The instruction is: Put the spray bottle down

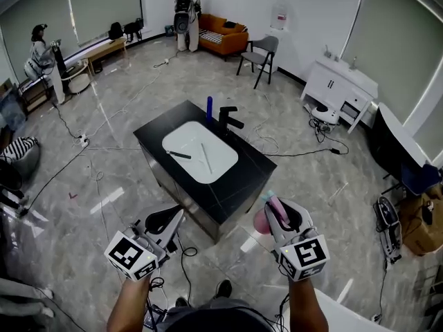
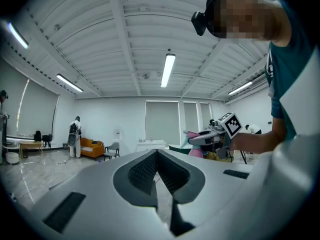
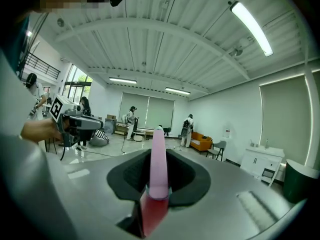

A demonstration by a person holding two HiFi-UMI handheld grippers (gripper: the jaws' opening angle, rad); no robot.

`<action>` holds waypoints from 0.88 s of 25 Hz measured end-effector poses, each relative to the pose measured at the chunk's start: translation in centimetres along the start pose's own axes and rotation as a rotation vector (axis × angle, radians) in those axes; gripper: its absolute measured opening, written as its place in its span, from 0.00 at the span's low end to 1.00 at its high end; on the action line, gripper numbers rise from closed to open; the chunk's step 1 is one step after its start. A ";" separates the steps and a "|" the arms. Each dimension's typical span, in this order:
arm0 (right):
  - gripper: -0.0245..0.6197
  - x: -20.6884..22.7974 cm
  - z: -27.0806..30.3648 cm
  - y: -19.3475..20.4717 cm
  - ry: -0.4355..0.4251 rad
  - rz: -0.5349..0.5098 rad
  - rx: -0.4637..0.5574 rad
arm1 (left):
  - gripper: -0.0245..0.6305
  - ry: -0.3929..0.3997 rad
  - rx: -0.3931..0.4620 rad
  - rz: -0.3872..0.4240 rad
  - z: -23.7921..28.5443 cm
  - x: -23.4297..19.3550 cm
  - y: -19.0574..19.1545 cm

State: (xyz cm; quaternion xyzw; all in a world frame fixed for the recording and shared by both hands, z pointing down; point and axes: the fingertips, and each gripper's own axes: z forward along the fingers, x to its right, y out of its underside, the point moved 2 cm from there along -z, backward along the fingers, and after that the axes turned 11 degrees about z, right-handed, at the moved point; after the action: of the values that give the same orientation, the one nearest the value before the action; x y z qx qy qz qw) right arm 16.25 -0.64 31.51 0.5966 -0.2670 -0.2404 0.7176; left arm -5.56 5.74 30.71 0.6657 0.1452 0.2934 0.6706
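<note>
A pink spray bottle [image 1: 261,220] is clamped in my right gripper [image 1: 277,210] at the lower right of the head view. In the right gripper view its pink head [image 3: 159,159] stands up between the jaws. Seen from the left gripper view, the bottle [image 2: 195,151] hangs under the right gripper [image 2: 201,138]. My left gripper [image 1: 173,217] is at the lower left, shut with nothing in it, its pads [image 2: 148,170] meeting at the tip. Both grippers hover just short of the near corner of a black counter [image 1: 239,185] with a white sink basin [image 1: 223,163].
A black faucet [image 1: 229,119] and a blue bottle [image 1: 209,106] stand behind the basin; a dark tool [image 1: 180,155] lies in it. Cables [image 1: 304,152] run across the floor. A grey chair [image 1: 261,57], orange sofa [image 1: 223,35], white cabinet [image 1: 339,88] and people stand far off.
</note>
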 end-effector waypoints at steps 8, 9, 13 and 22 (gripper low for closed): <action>0.17 3.4 2.8 -0.3 -0.067 -0.005 -0.007 | 0.04 -0.066 -0.021 -0.006 3.0 -0.5 0.4; 0.17 3.7 3.3 -0.3 -0.072 -0.005 -0.009 | 0.04 -0.071 -0.023 -0.006 3.3 -0.7 0.5; 0.17 4.2 5.0 -0.2 -0.077 -0.001 -0.018 | 0.04 -0.077 -0.027 -0.015 4.1 -1.7 1.1; 0.17 4.3 8.5 -0.9 0.004 0.017 -0.018 | 0.04 -0.001 -0.007 -0.032 6.4 -6.6 2.4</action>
State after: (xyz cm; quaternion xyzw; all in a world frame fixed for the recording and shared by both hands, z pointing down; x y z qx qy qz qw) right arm 13.74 -9.80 32.27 0.5884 -0.2685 -0.2356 0.7254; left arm -7.43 -3.46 32.26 0.6612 0.1545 0.2828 0.6775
